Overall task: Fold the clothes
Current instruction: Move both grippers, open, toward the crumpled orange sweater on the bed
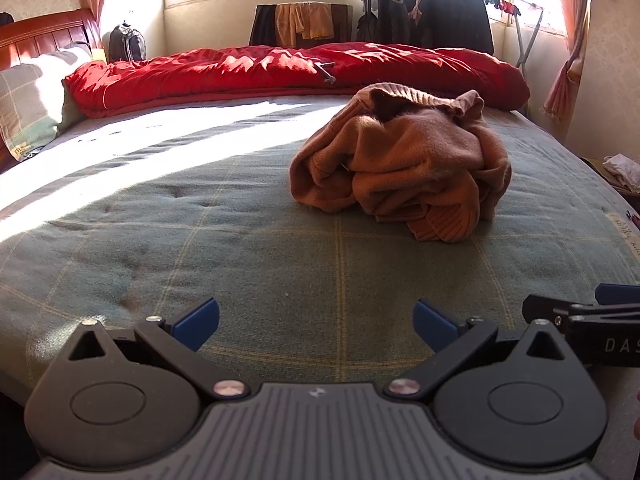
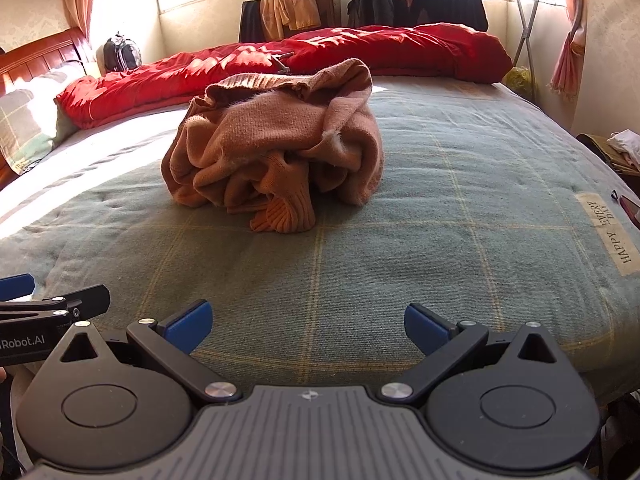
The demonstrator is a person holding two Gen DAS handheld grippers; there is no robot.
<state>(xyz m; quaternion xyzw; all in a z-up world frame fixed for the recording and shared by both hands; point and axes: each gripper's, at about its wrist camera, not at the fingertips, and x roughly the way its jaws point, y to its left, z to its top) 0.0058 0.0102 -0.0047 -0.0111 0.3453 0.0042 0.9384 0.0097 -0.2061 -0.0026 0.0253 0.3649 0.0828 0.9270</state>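
Observation:
An orange-brown knitted sweater [image 1: 404, 164] lies crumpled in a heap on the grey-green checked bed cover [image 1: 240, 248]. In the right wrist view the sweater [image 2: 276, 144] sits ahead and slightly left, with a ribbed cuff hanging toward me. My left gripper [image 1: 316, 326] is open, its blue pads wide apart over the cover near the bed's front edge, well short of the sweater. My right gripper [image 2: 308, 326] is open too, empty, the same distance back. Each gripper shows at the other view's edge: the right gripper [image 1: 592, 324] and the left gripper [image 2: 52, 312].
A red duvet [image 1: 280, 72] lies bunched along the far side of the bed. A pillow [image 1: 32, 108] and wooden headboard are at the left. A clothes rack [image 1: 440, 16] with dark jackets stands by the window. The bed cover [image 2: 460, 208] has a sewn label near the right edge.

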